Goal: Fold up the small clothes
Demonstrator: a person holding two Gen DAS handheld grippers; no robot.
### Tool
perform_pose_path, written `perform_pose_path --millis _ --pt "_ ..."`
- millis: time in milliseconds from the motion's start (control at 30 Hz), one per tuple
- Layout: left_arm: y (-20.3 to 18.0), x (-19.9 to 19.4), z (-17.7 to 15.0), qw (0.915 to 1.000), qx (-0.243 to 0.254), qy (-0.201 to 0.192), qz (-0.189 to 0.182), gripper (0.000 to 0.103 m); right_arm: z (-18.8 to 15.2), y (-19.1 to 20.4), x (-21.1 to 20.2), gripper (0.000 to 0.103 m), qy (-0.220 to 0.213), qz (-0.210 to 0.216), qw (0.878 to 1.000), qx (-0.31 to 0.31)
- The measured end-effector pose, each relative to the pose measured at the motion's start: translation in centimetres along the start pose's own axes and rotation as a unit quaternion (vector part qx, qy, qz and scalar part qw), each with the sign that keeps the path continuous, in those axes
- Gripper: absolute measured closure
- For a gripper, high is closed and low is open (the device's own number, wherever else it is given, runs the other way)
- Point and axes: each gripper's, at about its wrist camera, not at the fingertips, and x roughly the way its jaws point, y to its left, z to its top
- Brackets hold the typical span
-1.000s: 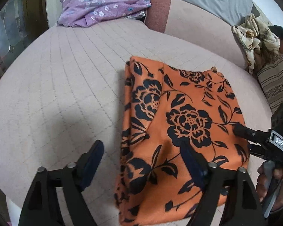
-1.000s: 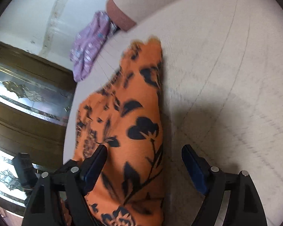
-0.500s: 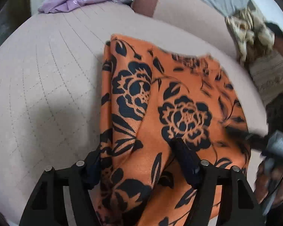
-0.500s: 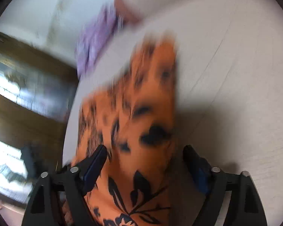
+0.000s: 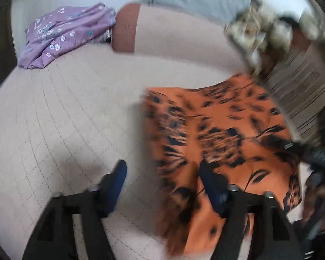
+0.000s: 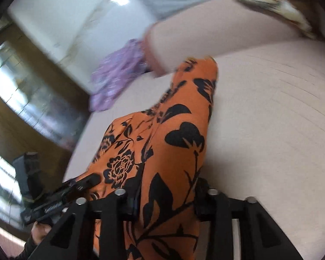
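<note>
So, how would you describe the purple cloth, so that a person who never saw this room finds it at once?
Start from the big pale quilted cushion that fills the seat. Go to its far corner, just beside the brown-edged bolster, where the purple cloth lies crumpled. It is lilac with tiny white and blue flowers, unlike the orange cloth, which has large black flowers.

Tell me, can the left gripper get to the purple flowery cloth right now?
Probably yes. The left gripper is open with nothing between its fingers, and only bare quilted cushion lies between it and the purple cloth. It would have to reach far across, though.
</note>
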Motion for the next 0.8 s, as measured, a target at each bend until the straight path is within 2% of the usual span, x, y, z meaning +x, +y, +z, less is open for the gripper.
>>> perform_pose_path --millis 33,67,100,167,233,300,333,400,433,500,533,600,700,767,800 --pt "-0.4 1.0 -0.5 0.9996 0.01 0.024 0.01 0.033 -0.3 -2.2 0.5 0.028 0.013 -0.032 0.999 0.025" --pt "-0.8 1.1 -0.9 0.9996 0.011 0.025 0.007 0.033 -0.8 -4.1 0.8 0.028 0.027 -0.061 0.997 0.05" --pt "-0.8 0.4 -1.6 0.9999 0.011 0.009 0.003 0.033 -1.3 -5.1 0.6 0.028 0.026 -0.074 0.995 0.064" --pt "-1.1 -1.1 -2.6 0.9998 0.018 -0.006 0.008 0.033 -2.3 -6.0 -1.4 0.028 -0.01 -0.07 0.995 0.075" --pt "-1.4 -2.2 -3.1 0.9995 0.021 -0.026 -0.001 0.033 -2.5 -4.9 -3.4 0.028 -0.045 -0.069 0.995 0.061" --pt "-1.5 -2.1 -3.5 0.999 0.033 -0.029 -0.002 0.032 -2.0 -2.4 -5.2 0.028 -0.075 -0.038 0.996 0.034" --pt "-2.0 -1.1 -3.7 0.9989 0.044 -0.014 0.005 0.032 -1.7 -1.1 -5.2 0.028 -0.076 -0.018 0.997 0.022" --pt "-2.7 1.6 -3.8 0.9977 0.05 0.034 0.031 0.032 -1.2 0.6 -3.7 0.026 -0.049 0.027 0.998 0.003" --pt "-2.5 2.7 -4.0 0.997 0.047 0.051 0.034 0.031 -1.6 0.4 -3.1 0.021 -0.032 0.033 0.999 0.002" --pt "-1.8 2.5 -4.2 0.9985 0.021 0.046 0.02 0.031 -2.2 -1.2 1.7 0.021 0.047 0.018 0.998 0.031" --pt "-1.7 1.7 -4.0 0.9989 0.019 0.037 0.02 0.031 -2.5 -2.0 2.3 0.022 0.055 0.009 0.997 0.048" --pt "-1.7 0.7 -3.8 0.999 0.032 0.012 0.029 0.031 -1.8 -1.0 0.9 0.022 0.026 0.021 0.999 0.04" --pt "-1.9 -0.2 -3.9 0.9985 0.037 0.008 0.039 0.031 0.2 0.3 -1.0 0.019 -0.012 0.033 0.999 0.024" --pt "-1.8 -1.1 -4.2 0.9987 0.023 0.004 0.045 0.031 1.5 -1.3 0.3 0.007 -0.009 0.023 0.998 0.055" --pt "-1.9 -1.4 -4.2 0.9987 0.019 0.007 0.047 0.031 2.0 -2.2 1.8 0.007 0.011 0.01 0.997 0.072"
